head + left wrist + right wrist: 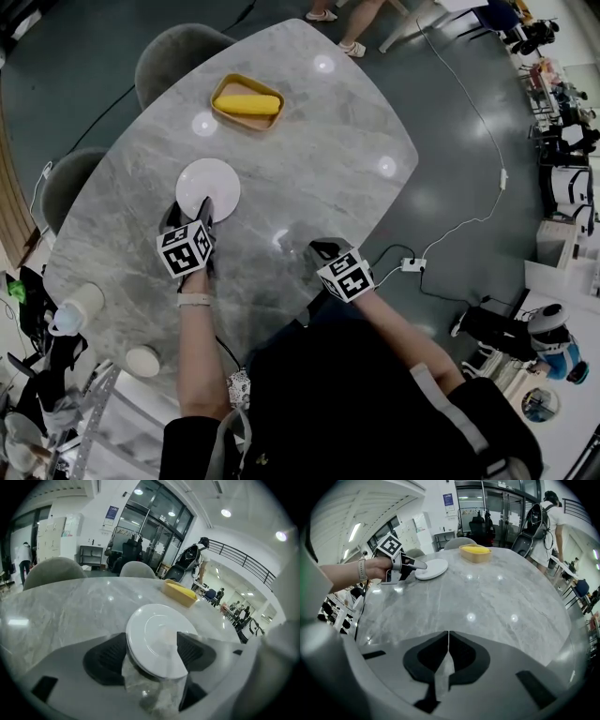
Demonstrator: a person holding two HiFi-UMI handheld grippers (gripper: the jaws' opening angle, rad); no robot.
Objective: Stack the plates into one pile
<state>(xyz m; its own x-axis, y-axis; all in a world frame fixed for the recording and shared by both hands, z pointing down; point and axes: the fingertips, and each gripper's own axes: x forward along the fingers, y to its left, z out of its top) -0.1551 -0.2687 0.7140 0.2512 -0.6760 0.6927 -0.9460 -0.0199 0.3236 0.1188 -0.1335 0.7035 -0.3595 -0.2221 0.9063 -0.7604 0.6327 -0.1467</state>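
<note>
A white plate [208,186] lies on the grey marble table [309,159], left of the middle; in the left gripper view the plate [159,630] shows a second rim just under its edge. My left gripper [190,210] is at its near edge, open, with the rim between the wide jaws and the pads off it. The right gripper view shows one finger over the plate [432,568]. My right gripper [323,248] rests near the table's front edge, shut and empty, jaws [448,637] closed together.
A yellow tray [247,103] holding a corn cob sits at the far side of the table. Two grey chairs [178,52] stand at the left. Cups [80,305] stand at the near left end. A cable and power strip [412,264] lie on the floor to the right.
</note>
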